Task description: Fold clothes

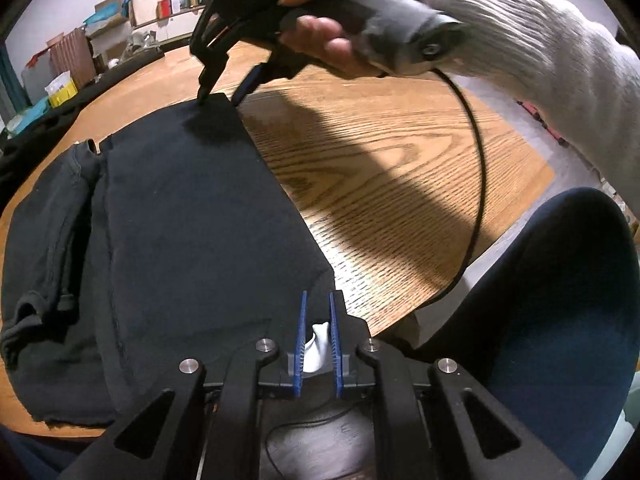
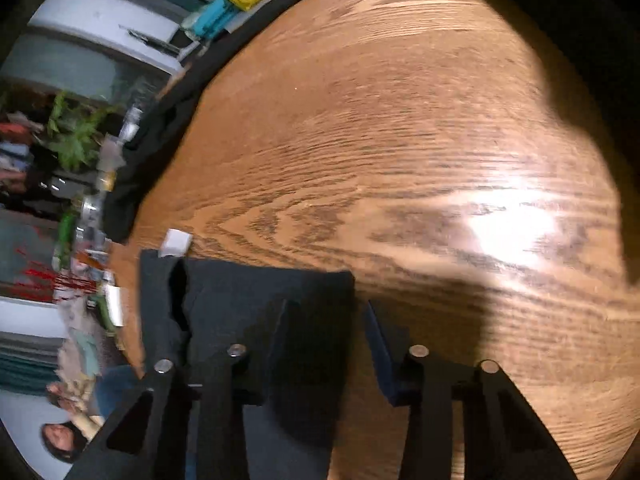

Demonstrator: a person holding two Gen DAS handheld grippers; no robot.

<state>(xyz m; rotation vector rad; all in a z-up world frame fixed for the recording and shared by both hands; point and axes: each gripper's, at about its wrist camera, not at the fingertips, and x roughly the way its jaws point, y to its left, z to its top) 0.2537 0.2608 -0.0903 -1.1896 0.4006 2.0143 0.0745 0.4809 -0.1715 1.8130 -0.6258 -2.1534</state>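
One black T-shirt [image 1: 180, 216] lies folded on the oak table [image 1: 380, 168], w/ one sleeve [image 1: 44, 216] spread at its left. My left gripper [image 1: 318, 336] is pinched narrow at the shirt's near corner, a white tag [image 1: 318, 344] btwn its two blue pads [image 1: 299, 344]. My right gripper [image 1: 218, 94], in my right hand [image 1: 320, 36], straddles the shirt's far corner, jaws partway apart: one finger on the cloth, one just off the edge. One black cable [image 1: 476, 184] trails across the table.
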